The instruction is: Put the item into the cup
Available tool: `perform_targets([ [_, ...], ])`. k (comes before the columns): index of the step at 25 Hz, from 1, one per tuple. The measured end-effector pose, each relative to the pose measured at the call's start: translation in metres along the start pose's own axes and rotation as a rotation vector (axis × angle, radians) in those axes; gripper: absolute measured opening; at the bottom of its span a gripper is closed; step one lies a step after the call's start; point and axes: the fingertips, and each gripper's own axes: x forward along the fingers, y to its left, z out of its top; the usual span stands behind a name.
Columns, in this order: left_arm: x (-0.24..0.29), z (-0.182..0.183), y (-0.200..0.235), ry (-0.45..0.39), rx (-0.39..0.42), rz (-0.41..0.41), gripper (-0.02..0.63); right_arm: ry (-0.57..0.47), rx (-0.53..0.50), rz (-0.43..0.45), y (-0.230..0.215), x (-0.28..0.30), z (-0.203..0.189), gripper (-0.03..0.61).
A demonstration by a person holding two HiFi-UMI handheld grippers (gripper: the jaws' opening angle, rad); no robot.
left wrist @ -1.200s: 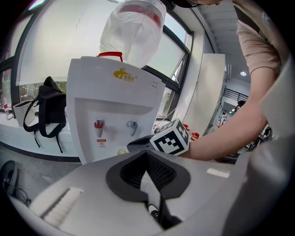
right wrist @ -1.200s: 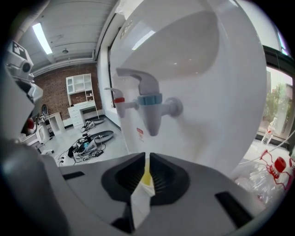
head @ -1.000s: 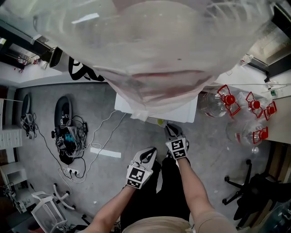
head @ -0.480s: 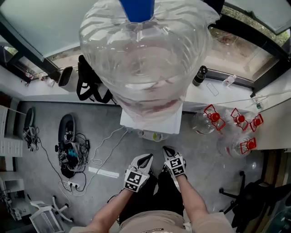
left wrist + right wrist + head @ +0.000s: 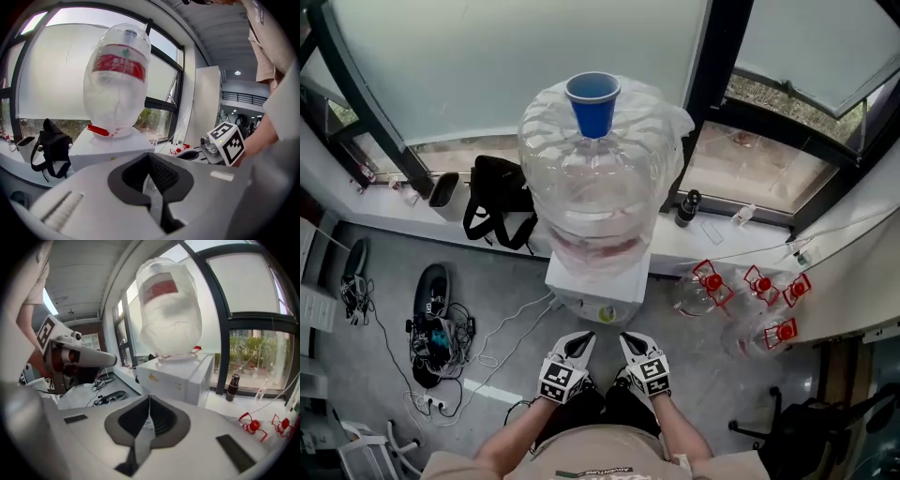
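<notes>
A blue cup (image 5: pixel 592 101) stands upright on the upturned base of a big clear water jug (image 5: pixel 595 187), which sits inverted on a white dispenser (image 5: pixel 595 286). Low in the head view, my left gripper (image 5: pixel 580 341) and right gripper (image 5: pixel 629 340) are side by side in front of the dispenser, well below the cup. The left gripper (image 5: pixel 149 158) has its jaws shut with nothing visible between them. The right gripper (image 5: pixel 149 402) is shut the same way. No loose item shows in any view. In both gripper views the jug (image 5: pixel 117 79) towers ahead.
A black bag (image 5: pixel 499 211) and a dark bottle (image 5: pixel 685 208) sit on the window sill. Several red-capped empty jugs (image 5: pixel 750 291) lie on the floor at right. Cables and gear (image 5: pixel 439 336) lie on the floor at left. A chair base (image 5: pixel 797 431) is at bottom right.
The head view has drawn back from the jug, so the whole jug and the blue cup now show. Both grippers sit lower and closer together, still shut.
</notes>
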Motion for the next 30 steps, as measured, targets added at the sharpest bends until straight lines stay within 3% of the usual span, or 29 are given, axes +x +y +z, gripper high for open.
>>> perform_targets([
  [15,-0.036,0.084,0.001,-0.142,0.072,0.015,0.008,-0.199,-0.151,0.011,0.019,-0.06,0.128,0.012],
  [21,-0.057,0.122,0.007,-0.206,0.049,0.008,0.008,-0.267,-0.213,-0.008,0.03,-0.087,0.166,0.012],
  [30,-0.073,0.17,0.024,-0.291,0.128,0.092,0.008,-0.348,-0.25,-0.063,0.017,-0.111,0.209,0.012],
])
